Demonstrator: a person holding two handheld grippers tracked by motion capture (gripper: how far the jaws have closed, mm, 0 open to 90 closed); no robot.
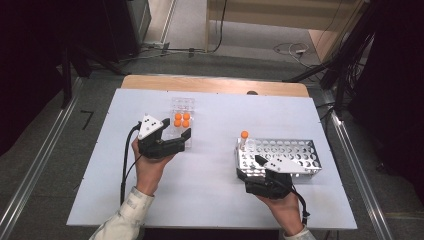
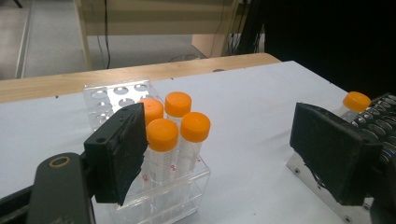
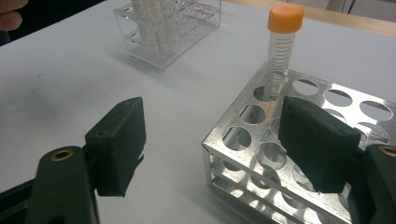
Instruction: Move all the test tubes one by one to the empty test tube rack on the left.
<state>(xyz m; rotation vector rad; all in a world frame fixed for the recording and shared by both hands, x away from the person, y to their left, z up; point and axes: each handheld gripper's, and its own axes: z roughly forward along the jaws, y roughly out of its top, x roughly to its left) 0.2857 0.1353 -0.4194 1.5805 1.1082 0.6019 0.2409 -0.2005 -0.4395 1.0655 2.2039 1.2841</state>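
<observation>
1. On the white table a clear plastic rack stands left of centre, holding four orange-capped tubes in a two-by-two cluster at its near end; the far holes of this rack are bare.
2. The left gripper lies at the clear rack's 7 o'clock in the high view, its jaws pointing toward 2 o'clock. In the left gripper view the jaws stand wide apart with nothing clamped: one pad sits just beside the nearest tubes, close enough that touching cannot be ruled out, while the other pad is well away on the far side.
3. A metal rack with many round holes stands at the table's right. A single orange-capped tube stands upright in its far-left corner hole, at about 10 o'clock on the rack.
4. The right gripper rests at the metal rack's 7 o'clock corner. In the right gripper view its jaws are spread wide and empty, straddling the near corner of the metal rack: one pad over the bare table, the other over the holed top.
5. The single tube rises just beyond that second pad, at its 11 o'clock, apart from it.
6. Behind the table's far wooden edge, cables trail over grey floor; rails run along both sides.
</observation>
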